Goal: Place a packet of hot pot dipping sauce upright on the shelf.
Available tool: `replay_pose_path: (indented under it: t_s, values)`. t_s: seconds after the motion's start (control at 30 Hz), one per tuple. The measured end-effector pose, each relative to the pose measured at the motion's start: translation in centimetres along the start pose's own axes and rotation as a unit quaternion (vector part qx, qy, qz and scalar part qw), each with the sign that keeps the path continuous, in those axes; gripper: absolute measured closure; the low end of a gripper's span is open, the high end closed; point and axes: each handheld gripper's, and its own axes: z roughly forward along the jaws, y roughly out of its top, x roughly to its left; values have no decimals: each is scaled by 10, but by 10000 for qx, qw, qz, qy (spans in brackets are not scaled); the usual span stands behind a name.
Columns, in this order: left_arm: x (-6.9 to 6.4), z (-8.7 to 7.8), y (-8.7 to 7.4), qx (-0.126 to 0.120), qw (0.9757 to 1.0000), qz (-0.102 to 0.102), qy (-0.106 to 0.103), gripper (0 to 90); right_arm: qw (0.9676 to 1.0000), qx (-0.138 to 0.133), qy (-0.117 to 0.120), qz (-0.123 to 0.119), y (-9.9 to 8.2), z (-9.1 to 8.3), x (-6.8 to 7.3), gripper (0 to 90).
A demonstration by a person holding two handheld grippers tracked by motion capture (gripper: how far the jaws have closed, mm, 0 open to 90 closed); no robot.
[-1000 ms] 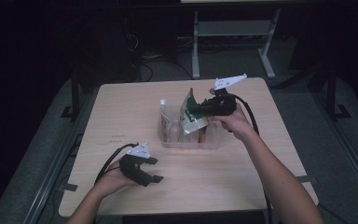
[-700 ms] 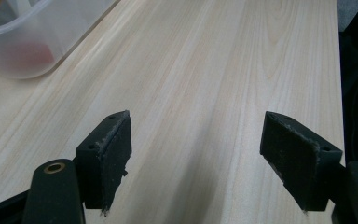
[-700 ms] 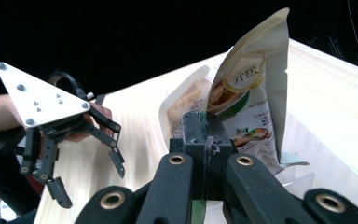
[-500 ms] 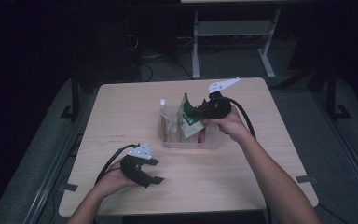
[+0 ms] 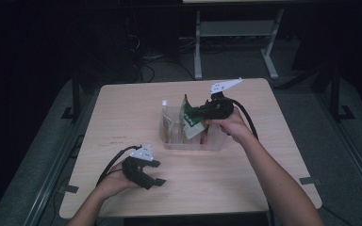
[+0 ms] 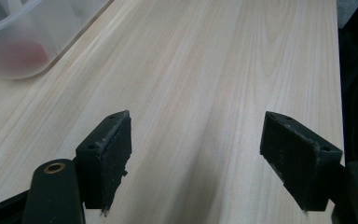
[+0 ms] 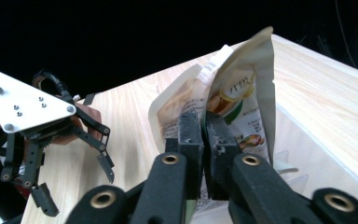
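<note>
A printed food pouch (image 5: 189, 120) (image 7: 242, 93) stands upright in a clear plastic bin (image 5: 169, 141) (image 7: 307, 144) at the middle of the table. My right gripper (image 5: 194, 113) (image 7: 204, 135) is shut on the pouch's side edge from the right; its jaws have just been opening slightly, and the thin pouch is still between the pads. A second, pale pouch (image 7: 177, 102) leans just behind it. My left gripper (image 5: 156, 173) (image 6: 198, 158) rests open on the bare table at the front left, with nothing between its jaws.
The bin's frosted corner (image 6: 23, 32) has something red inside. The wooden table (image 5: 273, 155) ends at a dark floor on all sides. A metal frame (image 5: 235, 33) stands beyond the far edge. The left gripper (image 7: 77, 191) appears farther off in the right gripper view.
The right hand has shifted slightly left and down with the pouch, over the bin. The left hand and its gripper have stayed still.
</note>
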Motion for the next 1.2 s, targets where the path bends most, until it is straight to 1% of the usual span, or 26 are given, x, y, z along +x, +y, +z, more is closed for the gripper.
replay_pose_path:
  t_s: [0.13,0.27,0.47,0.57,0.67,0.73,0.77,0.93,1.0,1.13,1.2]
  values:
    - [0,0,0,-11,10000,3,2,244,10000,-23,-87,13,0,-2,-1,824]
    - [0,-1,0,0,10000,-5,-2,244,9998,-85,-163,-2,1,-5,0,774]
    - [0,-2,1,14,10000,-10,12,244,9994,-257,-241,-2,3,-14,1,714]
    - [0,-2,1,3,10000,-20,27,244,9992,-234,-322,-52,3,-16,2,674]
    - [1,-3,1,-13,10000,-40,51,244,9991,-242,-335,-27,3,-18,4,569]
    - [1,-3,1,-37,10000,-60,60,244,9986,-246,-457,-53,4,-21,7,449]
    - [2,-3,1,-39,10000,-61,69,244,9983,-230,-540,-69,4,-22,9,409]
    - [1,-3,1,-10,10000,-61,70,244,9978,-174,-624,-130,5,-29,16,296]
    - [1,-4,2,-21,9999,-58,86,244,9974,-189,-667,-175,4,-33,20,280]
    - [1,-5,3,-42,9999,-52,125,244,9971,-187,-676,-280,0,-42,29,274]
    - [1,-6,3,-28,9999,-60,146,244,9971,-177,-681,-280,-3,-45,32,273]
